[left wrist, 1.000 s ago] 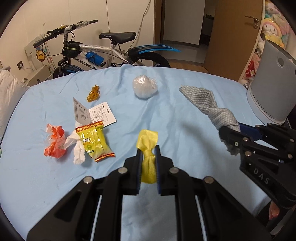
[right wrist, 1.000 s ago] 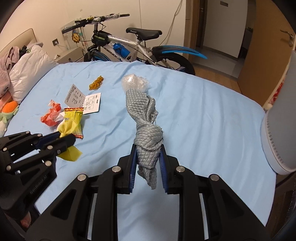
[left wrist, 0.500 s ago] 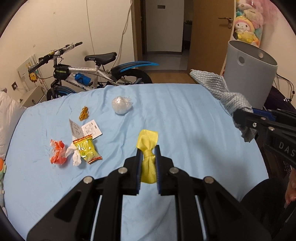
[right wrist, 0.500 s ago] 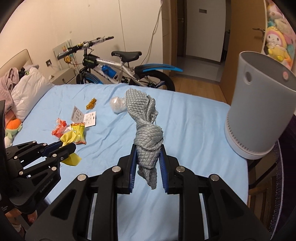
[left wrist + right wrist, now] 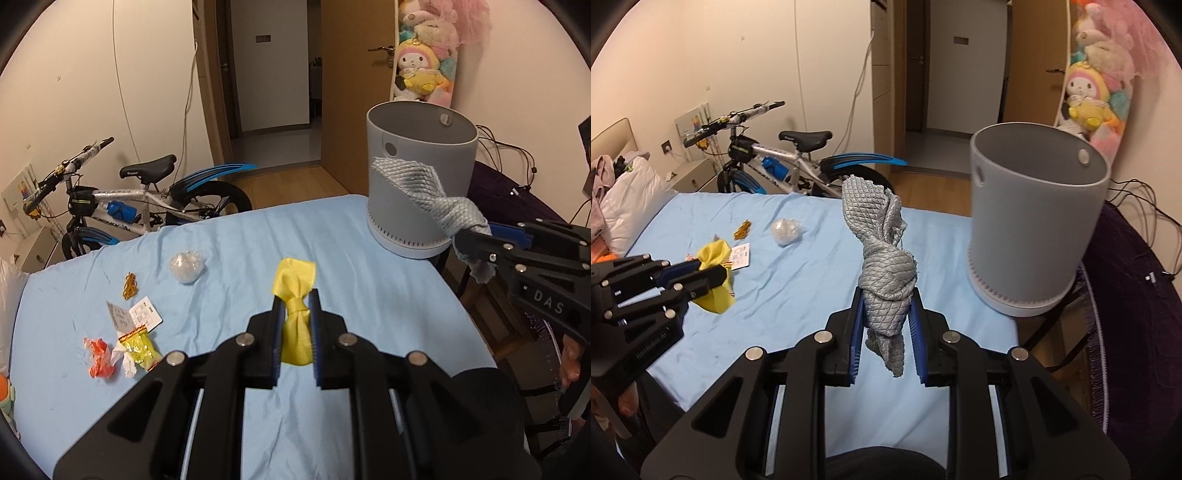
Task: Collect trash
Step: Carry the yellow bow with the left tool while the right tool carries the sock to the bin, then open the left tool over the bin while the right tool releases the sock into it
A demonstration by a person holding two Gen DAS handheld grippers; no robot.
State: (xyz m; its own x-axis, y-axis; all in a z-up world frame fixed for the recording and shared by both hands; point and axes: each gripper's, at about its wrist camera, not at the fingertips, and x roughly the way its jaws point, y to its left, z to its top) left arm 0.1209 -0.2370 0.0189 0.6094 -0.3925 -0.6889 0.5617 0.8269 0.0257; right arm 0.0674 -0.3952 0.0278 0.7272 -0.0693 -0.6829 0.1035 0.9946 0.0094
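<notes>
Jaws of the left gripper are clamped on a knotted yellow ribbon, and those of the right gripper on a knotted grey cloth; both are held above the blue bed. A grey bin is seen at the bed's far corner. Wrappers and a clear plastic ball are left lying on the sheet.

A home bedroom is showing here: a bed is wearing a blue sheet, pillows are sitting at its far-left corner, plush toys are hanging by the door, a bicycle is leaning against the wall.
</notes>
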